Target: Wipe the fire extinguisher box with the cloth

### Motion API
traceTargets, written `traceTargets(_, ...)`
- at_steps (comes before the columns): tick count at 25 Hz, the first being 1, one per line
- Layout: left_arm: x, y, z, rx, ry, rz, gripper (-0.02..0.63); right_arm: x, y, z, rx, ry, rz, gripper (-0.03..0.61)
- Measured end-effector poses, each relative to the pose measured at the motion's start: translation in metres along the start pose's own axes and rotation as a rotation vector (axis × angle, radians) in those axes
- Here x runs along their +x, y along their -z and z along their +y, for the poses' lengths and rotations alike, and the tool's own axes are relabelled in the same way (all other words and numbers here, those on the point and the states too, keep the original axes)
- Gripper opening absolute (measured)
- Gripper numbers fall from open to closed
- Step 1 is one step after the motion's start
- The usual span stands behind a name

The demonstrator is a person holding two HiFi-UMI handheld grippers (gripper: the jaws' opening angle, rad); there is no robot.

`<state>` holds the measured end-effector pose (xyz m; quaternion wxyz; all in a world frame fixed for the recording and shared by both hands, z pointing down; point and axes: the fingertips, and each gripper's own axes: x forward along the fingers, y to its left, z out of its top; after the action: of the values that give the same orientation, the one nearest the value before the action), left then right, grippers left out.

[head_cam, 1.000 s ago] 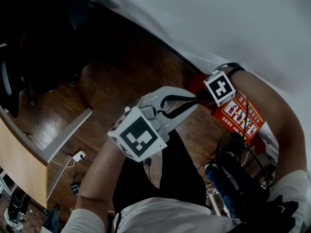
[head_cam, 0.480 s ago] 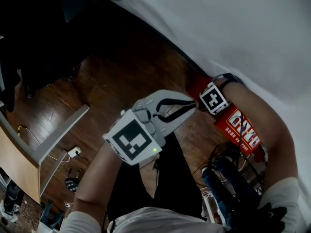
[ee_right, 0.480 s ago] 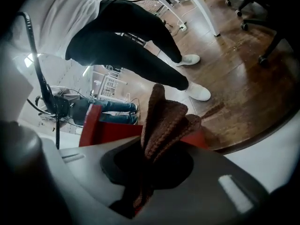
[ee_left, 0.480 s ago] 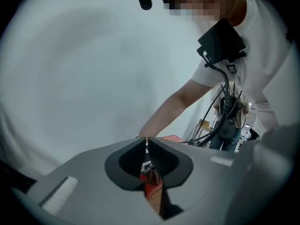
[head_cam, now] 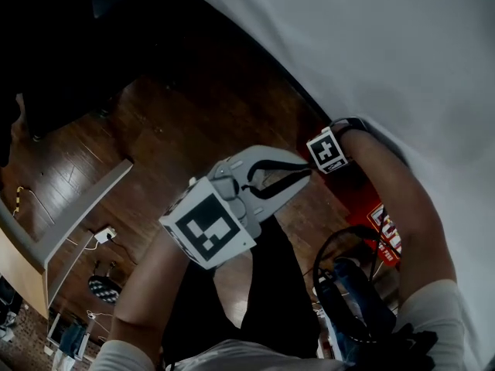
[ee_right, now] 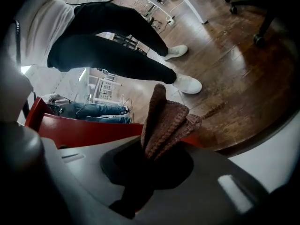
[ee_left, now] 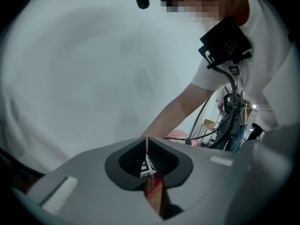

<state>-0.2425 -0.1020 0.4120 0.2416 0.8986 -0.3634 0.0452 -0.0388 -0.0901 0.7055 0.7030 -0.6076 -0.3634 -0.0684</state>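
The red fire extinguisher box stands on the wooden floor against the white wall. My right gripper is at the box's far end, with only its marker cube showing in the head view. In the right gripper view, that gripper is shut on a folded brown knitted cloth, which sticks up just past the box's red edge. My left gripper hovers in mid-air short of the box. Its jaws are shut and hold nothing, and they point towards the right gripper.
A white wall runs along the right. Dark wooden floor spreads to the left, with a white desk edge and a power strip. Black cables hang by the box. The person's white shoes stand on the floor.
The right gripper has moved up and to the left along the box towards the wall. The forearm now covers more of the box's printed face. The left gripper has hardly moved.
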Motion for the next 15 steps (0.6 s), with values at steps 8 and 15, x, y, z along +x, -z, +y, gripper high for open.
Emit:
traceTargets(8, 0.009, 0.036, 0.019, -0.044, -0.021, 0.005, 0.014, 0.057, -0.001, -0.050, -0.024, 0.004, 0.028, 0.051)
traceTargets(15, 0.015, 0.060, 0.030, -0.084, -0.028, 0.000, 0.014, 0.087, -0.003, -0.084, -0.002, 0.029, 0.043, 0.051)
